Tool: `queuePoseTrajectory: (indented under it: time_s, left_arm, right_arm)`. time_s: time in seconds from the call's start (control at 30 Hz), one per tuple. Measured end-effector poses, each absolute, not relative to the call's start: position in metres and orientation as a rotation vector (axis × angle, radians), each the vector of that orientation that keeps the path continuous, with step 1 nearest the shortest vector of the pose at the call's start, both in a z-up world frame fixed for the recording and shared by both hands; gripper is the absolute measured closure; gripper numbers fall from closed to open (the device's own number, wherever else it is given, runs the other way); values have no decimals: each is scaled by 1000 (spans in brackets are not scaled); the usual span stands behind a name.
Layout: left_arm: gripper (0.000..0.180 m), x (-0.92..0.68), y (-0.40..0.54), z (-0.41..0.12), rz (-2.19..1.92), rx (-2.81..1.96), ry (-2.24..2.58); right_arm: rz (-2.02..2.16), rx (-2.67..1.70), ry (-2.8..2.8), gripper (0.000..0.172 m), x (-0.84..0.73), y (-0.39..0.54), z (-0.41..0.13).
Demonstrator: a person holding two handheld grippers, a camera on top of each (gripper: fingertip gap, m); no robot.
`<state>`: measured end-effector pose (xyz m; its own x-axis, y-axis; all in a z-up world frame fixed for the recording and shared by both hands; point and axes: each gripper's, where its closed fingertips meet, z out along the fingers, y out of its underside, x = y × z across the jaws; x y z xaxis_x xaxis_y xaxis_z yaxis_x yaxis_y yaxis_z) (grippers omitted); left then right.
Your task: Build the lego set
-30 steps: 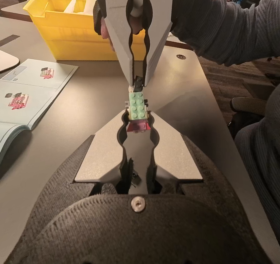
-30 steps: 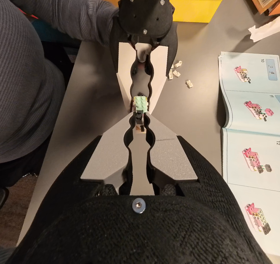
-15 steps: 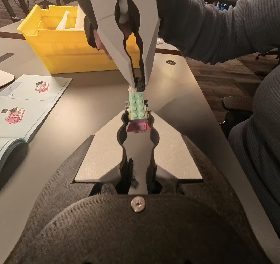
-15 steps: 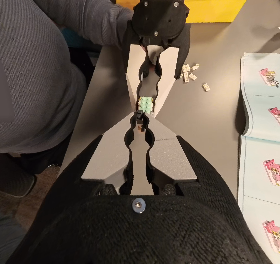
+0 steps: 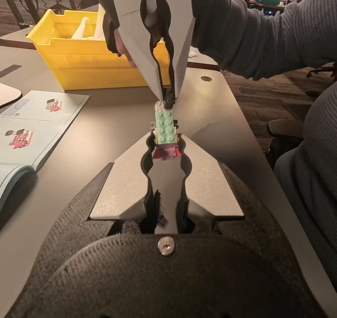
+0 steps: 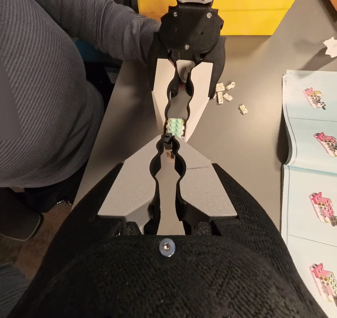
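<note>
My left gripper (image 5: 166, 139) is shut on a small brick model (image 5: 165, 129) with a mint green top, pink base and white and yellow side parts, held above the grey table (image 5: 102, 127). My right gripper (image 6: 168, 140) is shut on a small black piece (image 6: 167, 141), whose tip touches the model's far end next to a white stud piece (image 5: 158, 106). In the left wrist view the right gripper (image 5: 168, 97) comes down from above with the black piece (image 5: 168, 100). In the right wrist view the left gripper (image 6: 176, 127) holds the model (image 6: 176, 127) opposite mine.
A yellow bin (image 5: 85, 54) stands at the back of the table. An open instruction booklet (image 5: 32, 127) lies to the left, also in the right wrist view (image 6: 310, 145). Several loose white bricks (image 6: 224, 92) lie on the table. A person's grey sleeves (image 5: 264, 41) reach in. Both grippers' tips are close together, under 4 cm apart.
Both grippers keep their grasps. The pair has drifted slightly over the table, with the right gripper tilting and the black piece staying against the model's end.
</note>
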<state>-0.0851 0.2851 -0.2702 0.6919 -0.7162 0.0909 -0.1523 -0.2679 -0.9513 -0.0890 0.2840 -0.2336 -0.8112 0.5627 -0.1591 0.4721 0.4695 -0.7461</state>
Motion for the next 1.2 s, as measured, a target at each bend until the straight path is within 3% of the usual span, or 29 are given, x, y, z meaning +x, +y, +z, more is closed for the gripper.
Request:
queuePoseTrajectory:
  time_s: [1.2]
  left_arm:
    - [156,-91,286,-261,-598,-1752,671]
  right_arm:
    - [1270,-934,-2563,166,-94,285,-233]
